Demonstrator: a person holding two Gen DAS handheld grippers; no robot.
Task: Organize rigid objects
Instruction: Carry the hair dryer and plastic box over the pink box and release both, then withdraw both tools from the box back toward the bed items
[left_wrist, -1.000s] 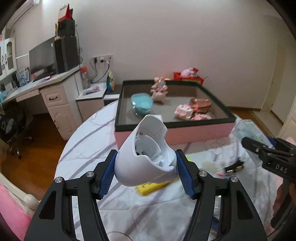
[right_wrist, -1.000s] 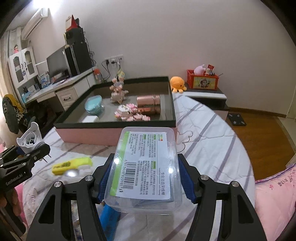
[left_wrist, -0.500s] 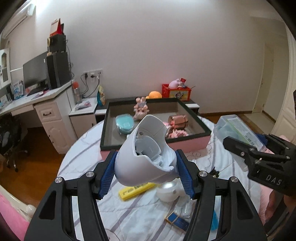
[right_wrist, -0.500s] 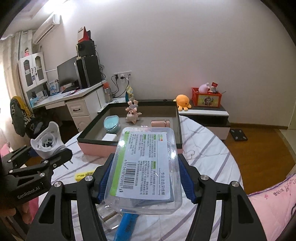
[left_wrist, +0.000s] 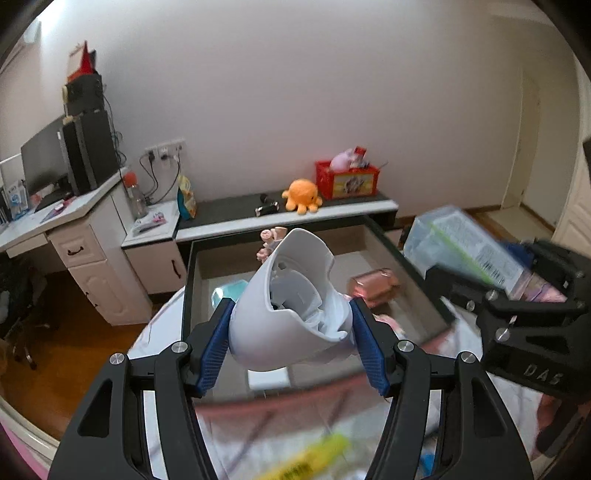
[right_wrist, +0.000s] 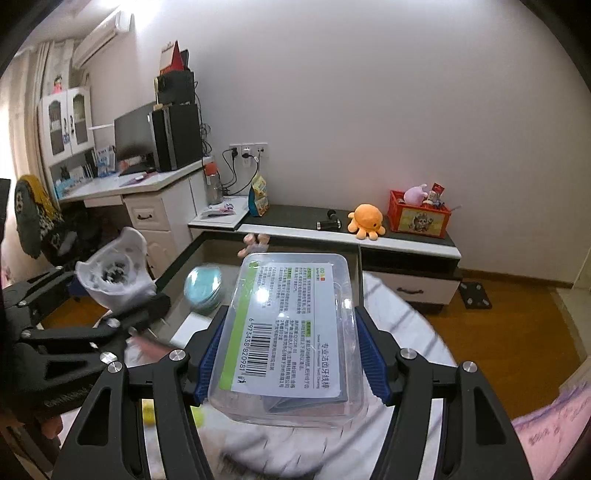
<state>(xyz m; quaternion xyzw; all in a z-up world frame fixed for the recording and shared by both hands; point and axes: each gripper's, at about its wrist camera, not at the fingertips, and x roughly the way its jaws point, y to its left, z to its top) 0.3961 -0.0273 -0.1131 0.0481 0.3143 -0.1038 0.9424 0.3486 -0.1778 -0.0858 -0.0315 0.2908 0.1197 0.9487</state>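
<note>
left gripper (left_wrist: 290, 328): blue pads clamped on both sides of white hollow plastic shell (left_wrist: 284, 310), open end up; held above near edge of tray
right gripper (right_wrist: 284, 347): blue pads clamped on long sides of clear rectangular plastic box with green-and-white barcode label (right_wrist: 288, 332), label up; held in the air over near right part of tray
tray: shallow dark-rimmed tray with pink outer wall (left_wrist: 424, 284) on the striped-cloth desk (right_wrist: 402, 321), far of both grippers
tray contents: round teal lidded container (right_wrist: 205, 290) at left, rose-gold metallic cylinder lying on its side (left_wrist: 373, 286) at right, pink figurine (left_wrist: 271, 240) at far side, small white flat piece (left_wrist: 267, 378) near front wall
near desk: yellow blurred object (left_wrist: 314, 458) on cloth, between left gripper arms; too blurred to identify
cross view: right gripper and box visible at right edge of left wrist view; left gripper with shell visible at left edge of right wrist view; the two apart, not touching
background: orange octopus plush (right_wrist: 365, 219) and red toy crate (right_wrist: 419, 214) on low dark-topped shelf by far wall; white cabinet with monitor and black tower at far left
</note>
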